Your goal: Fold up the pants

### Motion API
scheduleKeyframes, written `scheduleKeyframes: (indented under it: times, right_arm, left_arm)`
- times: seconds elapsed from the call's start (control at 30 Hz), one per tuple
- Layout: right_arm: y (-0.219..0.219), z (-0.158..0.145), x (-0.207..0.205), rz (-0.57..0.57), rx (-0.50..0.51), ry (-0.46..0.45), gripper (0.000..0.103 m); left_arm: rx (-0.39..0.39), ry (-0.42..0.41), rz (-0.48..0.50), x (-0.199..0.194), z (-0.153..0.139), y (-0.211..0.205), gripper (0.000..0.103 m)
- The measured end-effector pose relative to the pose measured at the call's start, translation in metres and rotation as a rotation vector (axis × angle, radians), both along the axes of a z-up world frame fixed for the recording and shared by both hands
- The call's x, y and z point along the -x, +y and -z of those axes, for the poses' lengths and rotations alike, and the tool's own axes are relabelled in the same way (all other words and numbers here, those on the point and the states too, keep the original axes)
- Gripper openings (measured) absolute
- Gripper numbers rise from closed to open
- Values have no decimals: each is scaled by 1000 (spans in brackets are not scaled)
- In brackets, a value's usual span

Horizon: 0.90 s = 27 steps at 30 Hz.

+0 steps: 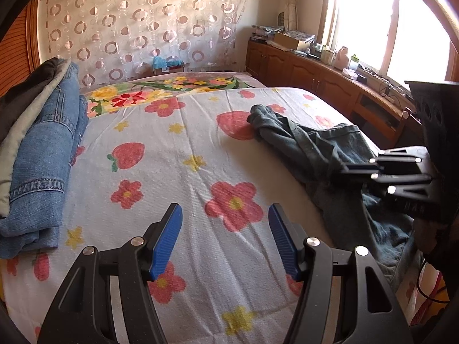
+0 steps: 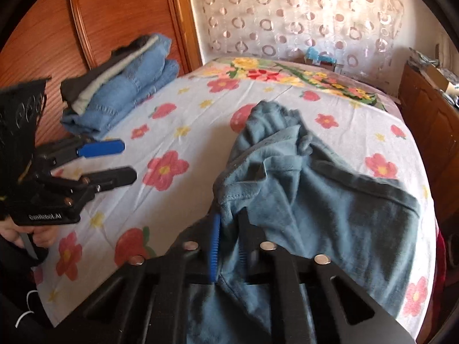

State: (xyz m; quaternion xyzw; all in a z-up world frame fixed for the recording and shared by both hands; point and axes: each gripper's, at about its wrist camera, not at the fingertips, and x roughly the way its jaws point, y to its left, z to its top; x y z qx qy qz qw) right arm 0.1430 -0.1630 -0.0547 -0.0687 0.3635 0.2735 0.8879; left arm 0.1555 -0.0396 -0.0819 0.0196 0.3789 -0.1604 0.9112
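Note:
Crumpled dark teal pants (image 2: 315, 189) lie on the right side of the flowered bed sheet (image 2: 178, 200); they also show in the left wrist view (image 1: 324, 154). My right gripper (image 2: 229, 235) is shut on an edge of the pants near the bed's front edge; in the left wrist view it sits at the right (image 1: 352, 172). My left gripper (image 1: 225, 238) is open and empty above the sheet, left of the pants; it also shows in the right wrist view (image 2: 126, 160).
A stack of folded blue jeans and other clothes (image 1: 43, 154) lies at the bed's left side, by a wooden wardrobe (image 2: 100, 14). A wooden cabinet (image 1: 315, 77) with clutter runs under the window at the right. A circle-patterned curtain (image 1: 137, 23) hangs behind the bed.

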Motion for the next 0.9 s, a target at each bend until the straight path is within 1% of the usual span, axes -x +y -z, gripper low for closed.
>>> scheduleKeyframes:
  times: [0.2,0.33,0.43,0.5,0.63,0.7,0.77,0.8,0.83,0.87,0.9]
  right_arm:
    - [-19,-12,4,38,-54,-24,11]
    - [-37,-19,6,72,-108,-39,11]
    - [-42,-19,7,94,-79,-63,11]
    - [-48,-20,10,114,-83,-77,11]
    - [-59,-17,0,165,-65,-64,11]
    - [-66,-17,-1,192,-67,-66,16]
    - [-73,-17,-2,230,-66,-70,28]
    - [-74,-19,-1,239,-72,-67,32]
    - [-76,-19,0,243,-80,-64,39]
    - [-76,-18,1,245,-86,-61,42]
    - [-75,-19,1,239,-94,-55,42]
  left_arm:
    - [-7,-7,36,1,-6,-9,64]
    - [-8,-17,69,-2,-13,-20,64]
    - [-18,-23,94,-6,-18,-29,64]
    - [-28,-26,108,-9,-20,-35,64]
    - [-40,-21,124,-16,-22,-45,64]
    - [-42,-18,132,-19,-23,-48,64]
    - [-53,-17,141,-21,-22,-53,64]
    - [-58,-16,144,-22,-22,-55,64]
    - [-62,-13,145,-24,-21,-56,64]
    - [-66,-8,148,-26,-20,-58,64]
    - [-68,-5,151,-27,-19,-60,64]
